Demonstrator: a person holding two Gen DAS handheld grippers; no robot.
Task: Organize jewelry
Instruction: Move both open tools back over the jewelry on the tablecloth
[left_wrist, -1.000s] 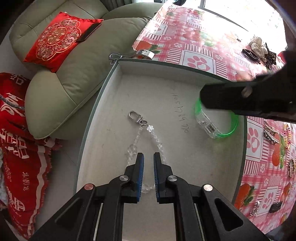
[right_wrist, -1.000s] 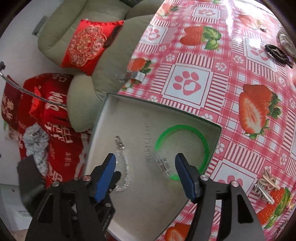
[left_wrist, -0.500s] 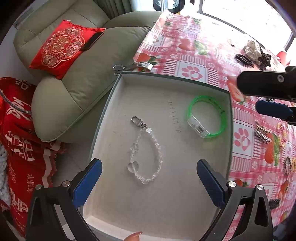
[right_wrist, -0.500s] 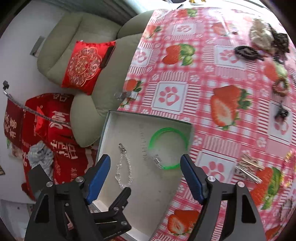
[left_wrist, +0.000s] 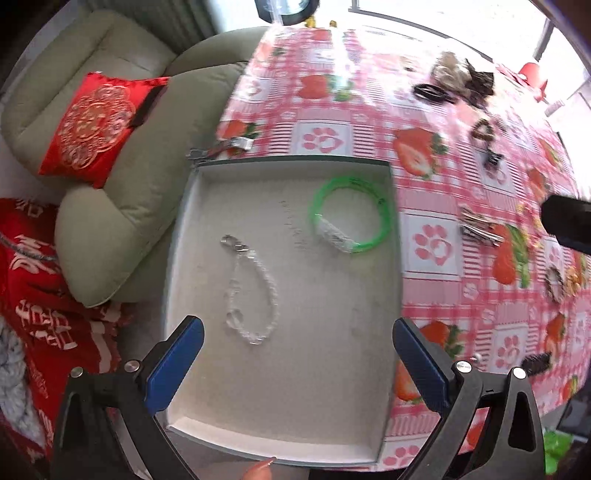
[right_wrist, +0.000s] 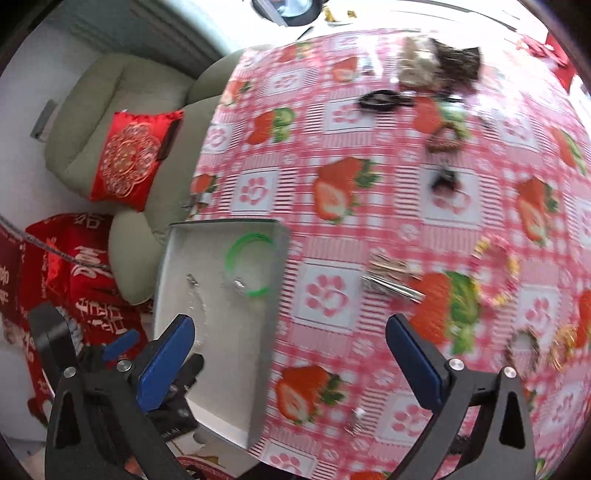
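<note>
A shallow white tray (left_wrist: 192, 236) sits at the table's left edge; it also shows in the right wrist view (right_wrist: 266, 332). In it lie a clear bead chain with a metal clasp (left_wrist: 255, 291) and a green bangle (left_wrist: 351, 218). My left gripper (left_wrist: 295, 360) is open and empty, raised above the tray's near side. My right gripper (right_wrist: 290, 358) is open and empty, high above the table, right of the tray. Loose jewelry lies on the strawberry cloth: metal hair clips (right_wrist: 391, 277), a pink and yellow bead bracelet (right_wrist: 495, 273), a brown ring (right_wrist: 445, 138).
A green armchair (left_wrist: 122, 199) with a red cushion (left_wrist: 96, 125) stands left of the table. Red fabric (left_wrist: 33, 295) lies below it. A dark pile of hair accessories (right_wrist: 439, 62) sits at the table's far side. A metal clip (left_wrist: 221, 147) lies behind the tray.
My left gripper opened, let go of the bead chain in the tray and pulled back upward. My right gripper rose and swung right over the table.
</note>
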